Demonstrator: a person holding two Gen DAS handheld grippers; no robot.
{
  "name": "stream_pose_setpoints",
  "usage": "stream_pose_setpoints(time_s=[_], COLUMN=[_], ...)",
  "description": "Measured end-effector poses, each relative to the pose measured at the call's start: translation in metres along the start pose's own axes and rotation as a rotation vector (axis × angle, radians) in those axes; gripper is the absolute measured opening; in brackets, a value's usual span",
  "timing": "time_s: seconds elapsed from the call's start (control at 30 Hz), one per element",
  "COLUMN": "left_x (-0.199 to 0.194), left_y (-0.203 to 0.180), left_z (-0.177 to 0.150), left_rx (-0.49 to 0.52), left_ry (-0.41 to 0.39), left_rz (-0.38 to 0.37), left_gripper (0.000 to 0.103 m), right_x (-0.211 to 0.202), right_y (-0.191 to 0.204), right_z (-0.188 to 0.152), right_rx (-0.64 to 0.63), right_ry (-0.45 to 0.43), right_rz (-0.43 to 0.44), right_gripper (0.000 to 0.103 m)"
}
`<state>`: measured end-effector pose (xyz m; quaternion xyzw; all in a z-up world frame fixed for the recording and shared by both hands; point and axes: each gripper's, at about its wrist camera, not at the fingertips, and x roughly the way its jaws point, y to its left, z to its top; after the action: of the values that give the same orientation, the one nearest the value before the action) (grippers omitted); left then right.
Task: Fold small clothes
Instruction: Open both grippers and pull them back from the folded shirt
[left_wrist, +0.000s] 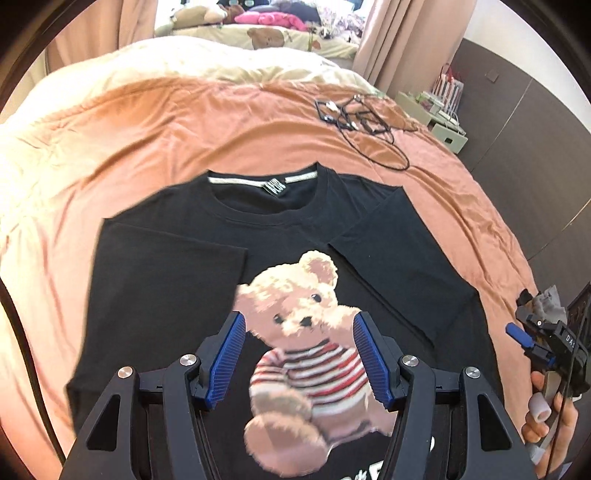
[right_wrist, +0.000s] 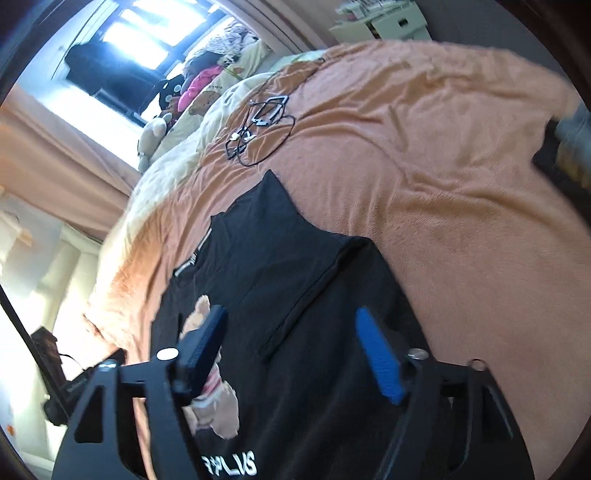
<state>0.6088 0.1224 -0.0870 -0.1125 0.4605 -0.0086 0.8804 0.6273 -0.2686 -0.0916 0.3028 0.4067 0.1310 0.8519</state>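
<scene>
One black T-shirt (left_wrist: 177, 280) lies front-up on the bed, near the bed's near edge and about midway across its width. Both of its short sleeves are folded in over the chest: the left sleeve (left_wrist: 177, 254) lies flat beside the print, the right sleeve (left_wrist: 402, 273) slants in from the shoulder. The print is one teddy bear (left_wrist: 303, 332) in a striped top, with white lettering (right_wrist: 231, 463) under it. The collar, with a small label at the neck, points toward the far end of the bed.

The shirt rests on an orange-pink bedspread (left_wrist: 184, 129), wrinkled, with a cream duvet (left_wrist: 229, 59) beyond it. One tangle of black cables (left_wrist: 358, 122) lies on the bedspread toward the far right side, well apart from the shirt. At the far end are a bear-print pillow (left_wrist: 280, 38) and a pile of soft toys and clothes, one of them bright pink. Peach curtains (left_wrist: 399, 40) hang on either side, with a bright window behind, and a shelf unit with boxes stands past the bed's right edge.

The left gripper (left_wrist: 299, 354) hangs above the bear print, its blue-padded jaws apart and nothing between them. The right gripper (right_wrist: 291, 354) is over the shirt's right half, jaws spread wide and empty; in the left wrist view it appears off the bed's right edge, held in a hand (left_wrist: 550, 417)
</scene>
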Motion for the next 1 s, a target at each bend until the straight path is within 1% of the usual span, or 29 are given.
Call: stream_pose_setpoints(time_s=[0.03,0.1,0.13,0.2,0.27,0.33,0.5,0.57,0.67,0.73,0.83,0.9,1.0], left_x=[-0.008,-0.025,-0.035,-0.051,-0.070,-0.086,-0.123,-0.138,-0.159,-0.169,-0.184,-0.193,-0.210], left_y=[0.002,0.006,0.009,0.013,0.018,0.023,0.037,0.041,0.046,0.050,0.055,0.057,0.060], left_z=[-0.002,-0.008,-0.012,-0.019,-0.027,-0.033,-0.052,-0.060,-0.073,-0.082,-0.096,-0.105,-0.120], left_rx=[0.002,0.007,0.010,0.013,0.010,0.009,-0.009,-0.019,-0.011,-0.013,-0.009,0.003,0.014], left_ry=[-0.009,-0.032,-0.043,-0.064,-0.092,-0.115,-0.149,-0.171,-0.206,-0.217,-0.234,-0.252,-0.288], left_rz=[0.004,0.022,0.035,0.051,0.056,0.054,0.043,0.034,0.036,0.023,0.022,0.032,0.071], left_gripper=[0.063,0.067,0.070,0.073,0.080,0.085,0.091,0.096,0.101,0.101,0.102,0.102,0.102], right_x=[-0.005,-0.016,-0.020,-0.029,-0.037,-0.046,-0.068,-0.078,-0.090,-0.096,-0.107,-0.119,-0.132], right_y=[0.006,0.020,0.025,0.036,0.047,0.054,0.071,0.080,0.089,0.093,0.098,0.104,0.115], right_z=[-0.003,-0.010,-0.013,-0.018,-0.023,-0.028,-0.038,-0.046,-0.055,-0.060,-0.067,-0.072,-0.085], right_rx=[-0.024,-0.075,-0.091,-0.129,-0.155,-0.165,-0.212,-0.255,-0.297,-0.308,-0.298,-0.315,-0.348], right_ry=[-0.003,-0.005,-0.007,-0.008,-0.003,-0.009,-0.026,-0.031,-0.035,-0.034,-0.042,-0.075,-0.080], right_rz=[-0.008,-0.019,-0.026,-0.037,-0.047,-0.040,-0.055,-0.072,-0.093,-0.128,-0.148,-0.184,-0.177], right_gripper=[0.077,0.087,0.087,0.088,0.091,0.094,0.101,0.102,0.103,0.103,0.103,0.103,0.103])
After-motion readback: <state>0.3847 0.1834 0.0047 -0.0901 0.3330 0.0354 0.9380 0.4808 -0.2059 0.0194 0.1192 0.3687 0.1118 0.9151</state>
